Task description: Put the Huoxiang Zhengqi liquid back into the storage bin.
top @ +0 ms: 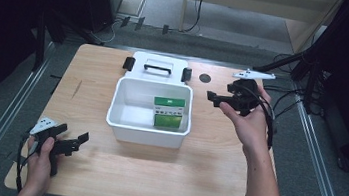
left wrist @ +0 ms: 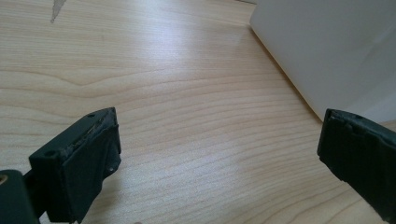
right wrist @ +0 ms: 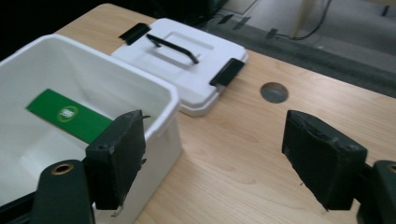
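A white plastic bin point(top: 124, 122) stands open in the middle of the wooden table, with a green and white carton point(top: 168, 112) upright inside it; the carton's green top point(right wrist: 70, 114) shows in the right gripper view. The bin's white lid point(top: 157, 68) with black handle and clips lies flat behind it point(right wrist: 187, 60). My left gripper point(top: 74, 138) hovers open and empty near the front left corner, its jaws pointing toward the bin wall point(left wrist: 327, 51). My right gripper point(top: 215, 99) is held open and empty just right of the bin's rim point(right wrist: 163, 98).
A round grey cable port point(top: 205, 78) sits in the tabletop behind the right gripper point(right wrist: 274, 92). Bare wood stretches along the table's front and left point(left wrist: 187, 93). Metal rails, cables and dark stands border the table on both sides.
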{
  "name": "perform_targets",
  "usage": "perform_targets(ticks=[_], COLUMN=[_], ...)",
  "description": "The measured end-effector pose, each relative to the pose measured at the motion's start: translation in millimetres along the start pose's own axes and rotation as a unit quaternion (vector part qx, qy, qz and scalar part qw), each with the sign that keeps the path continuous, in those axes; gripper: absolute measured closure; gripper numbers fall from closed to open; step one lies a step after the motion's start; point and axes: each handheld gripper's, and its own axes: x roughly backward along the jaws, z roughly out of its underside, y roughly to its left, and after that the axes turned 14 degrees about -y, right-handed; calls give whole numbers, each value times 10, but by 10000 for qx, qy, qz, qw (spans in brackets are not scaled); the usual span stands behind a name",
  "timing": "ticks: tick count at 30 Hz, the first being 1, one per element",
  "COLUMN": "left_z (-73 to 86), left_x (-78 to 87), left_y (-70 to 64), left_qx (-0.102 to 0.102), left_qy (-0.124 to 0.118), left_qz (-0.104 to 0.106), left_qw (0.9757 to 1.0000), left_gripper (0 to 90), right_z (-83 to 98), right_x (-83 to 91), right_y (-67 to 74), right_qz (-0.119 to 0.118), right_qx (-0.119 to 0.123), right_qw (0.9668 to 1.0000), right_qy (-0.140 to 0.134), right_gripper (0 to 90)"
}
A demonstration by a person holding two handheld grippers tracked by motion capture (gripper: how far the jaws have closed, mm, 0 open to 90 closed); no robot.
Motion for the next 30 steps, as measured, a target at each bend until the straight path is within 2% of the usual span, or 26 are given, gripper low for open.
perform_targets(ticks=[3, 8, 11, 13, 16, 19, 20, 21, 23, 25, 30], left_z=[0, 0, 1, 1, 2, 1, 0, -1, 0, 0, 0], left_x=[0, 1, 0, -1, -3, -6, -6, -6, -5, -7, -7], left_y=[1, 0, 0, -1, -1, 1, 2, 2, 1, -1, 0], left_qx=[-1, 1, -3, -10, -6, 18, 17, 14, 12, 8, 18], left_qy=[3, 2, 1, 5, 23, 35, 44, 47, 41, 51, 42], left_qz=[3, -2, -5, -8, -6, -5, -2, -1, -8, -12, -18], left_qw=[10000, 10000, 10000, 10000, 10000, 10000, 10000, 10000, 10000, 10000, 10000], left_gripper=[3, 3, 3, 3, 3, 3, 3, 3, 3, 3, 3], right_z=[104, 269, 416, 557, 660, 816, 874, 981, 1022, 1146, 1426], right_x=[47, 125, 195, 272, 321, 388, 409, 457, 476, 538, 662], right_y=[-50, -109, -172, -244, -289, -342, -369, -412, -423, -470, -556], right_qz=[293, 413, 666, 758, 830, 1106, 1080, 1066, 1060, 1164, 1350], right_qx=[-30, -79, -253, -465, -539, -655, -725, -992, -1074, -1206, -978], right_qw=[9994, 9986, 9966, 9943, 9930, 9889, 9882, 9856, 9845, 9802, 9771], right_qy=[-179, -317, -414, -582, -650, -741, -805, -860, -899, -1056, -1325], right_gripper=[191, 176, 169, 149, 119, 117, 117, 111, 111, 114, 116])
